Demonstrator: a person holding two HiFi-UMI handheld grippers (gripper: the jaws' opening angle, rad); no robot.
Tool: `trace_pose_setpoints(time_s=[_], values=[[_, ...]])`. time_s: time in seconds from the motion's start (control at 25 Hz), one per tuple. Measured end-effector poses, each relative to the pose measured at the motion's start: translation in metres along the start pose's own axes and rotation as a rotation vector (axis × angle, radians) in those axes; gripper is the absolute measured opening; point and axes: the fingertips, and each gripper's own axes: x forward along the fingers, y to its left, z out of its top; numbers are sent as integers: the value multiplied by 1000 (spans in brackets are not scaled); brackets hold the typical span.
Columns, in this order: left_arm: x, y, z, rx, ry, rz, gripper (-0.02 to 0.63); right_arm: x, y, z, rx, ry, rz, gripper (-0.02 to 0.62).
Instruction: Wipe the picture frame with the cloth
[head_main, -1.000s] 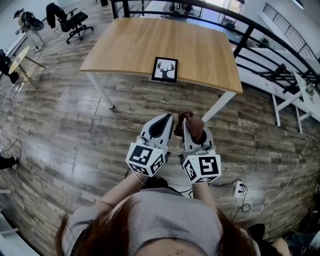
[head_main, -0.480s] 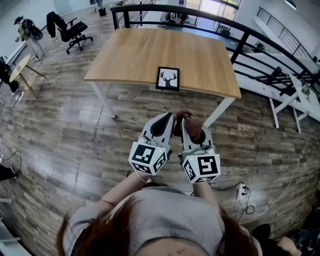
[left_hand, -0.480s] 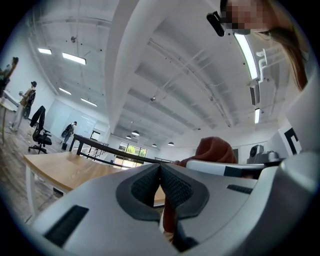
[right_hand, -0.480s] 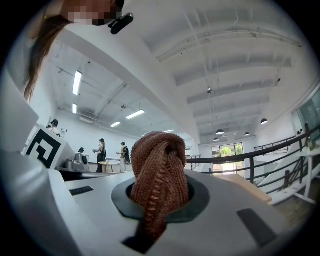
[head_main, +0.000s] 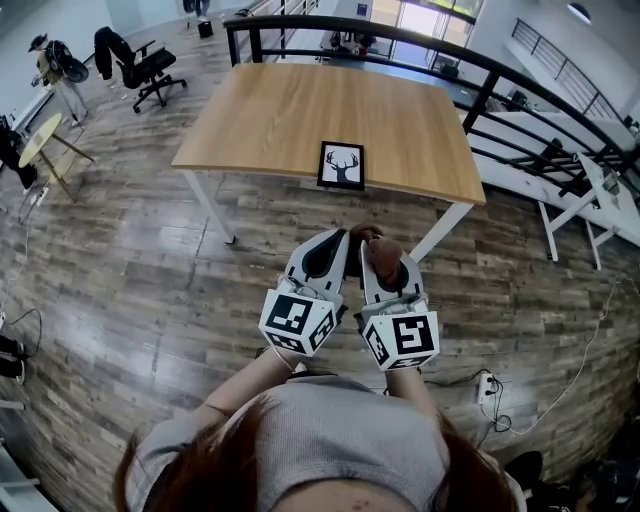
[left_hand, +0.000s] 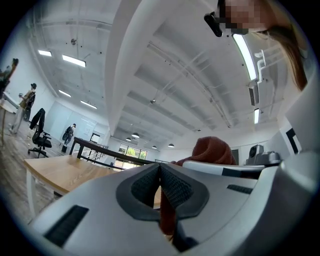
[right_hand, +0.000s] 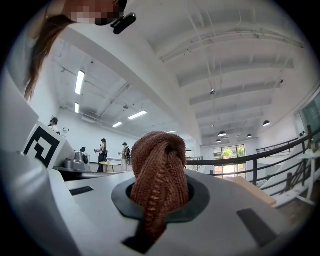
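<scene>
The picture frame (head_main: 341, 165), black with a white deer-head print, lies flat near the front edge of the wooden table (head_main: 270, 110). Both grippers are held side by side in front of the person's chest, short of the table, over the floor. My right gripper (head_main: 372, 245) is shut on a bunched brown knitted cloth (head_main: 386, 256), which bulges out of the jaws in the right gripper view (right_hand: 160, 175). My left gripper (head_main: 340, 238) is shut, pads together (left_hand: 160, 172). A thin reddish strip shows low in its slit; I cannot tell what it is. The cloth (left_hand: 212, 150) rises beside it.
A black railing (head_main: 480, 60) runs behind and to the right of the table. An office chair (head_main: 135, 50) stands at the far left, a small round table (head_main: 35, 120) at the left edge, white desks (head_main: 590, 170) to the right. A power strip (head_main: 487, 380) with cables lies on the floor.
Both grippers have come up a little and moved slightly towards the table, still side by side. The cloth stays in the right gripper. The table and frame sit a bit lower in the head view.
</scene>
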Motion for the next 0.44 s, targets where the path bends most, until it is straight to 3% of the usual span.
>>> trace_pose_setpoints(time_s=[0.44], values=[[-2, 7, 4, -6, -3, -14, 8, 5, 8, 0, -10, 6, -16, 46]])
